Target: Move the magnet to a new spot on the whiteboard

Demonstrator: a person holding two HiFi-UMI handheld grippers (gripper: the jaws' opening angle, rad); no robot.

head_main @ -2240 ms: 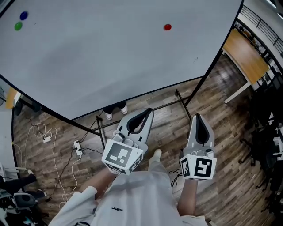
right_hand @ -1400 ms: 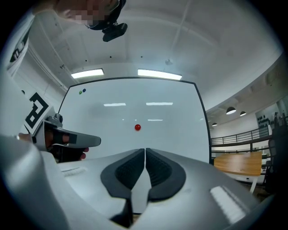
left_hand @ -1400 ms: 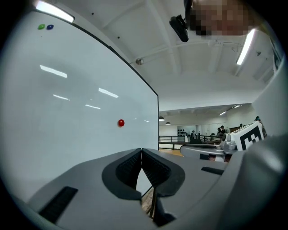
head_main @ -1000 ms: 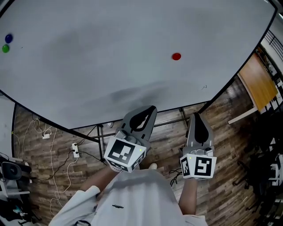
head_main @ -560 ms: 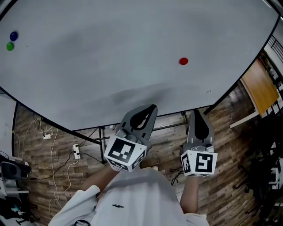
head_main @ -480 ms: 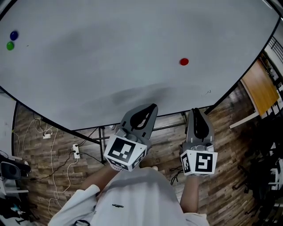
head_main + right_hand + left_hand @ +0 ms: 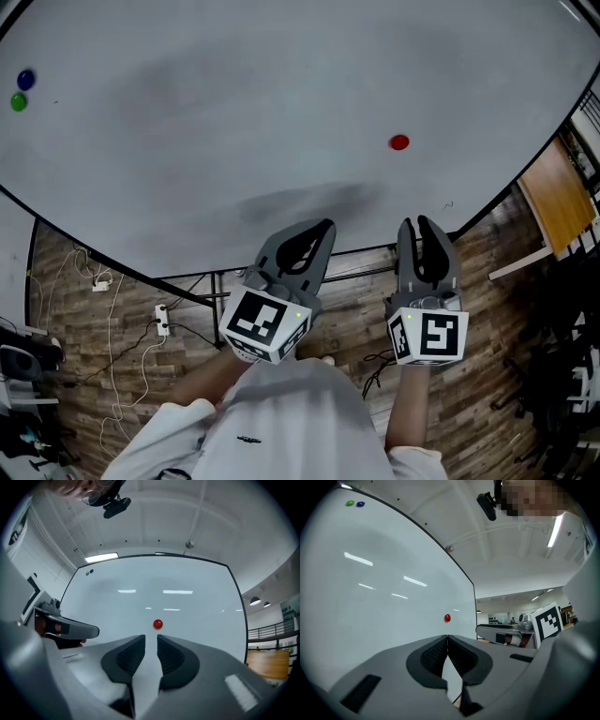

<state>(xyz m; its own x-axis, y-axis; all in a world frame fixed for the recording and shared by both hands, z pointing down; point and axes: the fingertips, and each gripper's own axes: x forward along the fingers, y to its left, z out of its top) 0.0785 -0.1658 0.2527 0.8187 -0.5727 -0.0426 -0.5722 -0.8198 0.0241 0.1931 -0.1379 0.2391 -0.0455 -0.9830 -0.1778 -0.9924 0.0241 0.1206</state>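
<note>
Right gripper jaws, closed earlier, are being opened, empty, below the red magnet. Left gripper jaws are pressed together.

A white top with a small dark print is worn; a black-and-white marker cube is mounted behind the left gripper's grey jaws.

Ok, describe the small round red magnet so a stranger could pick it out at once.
Find the large white whiteboard that fills the top of the head view. Toward its lower right sits the small round red magnet, alone. The only others, a round blue magnet and a round green magnet, sit paired at the far left edge.
</note>
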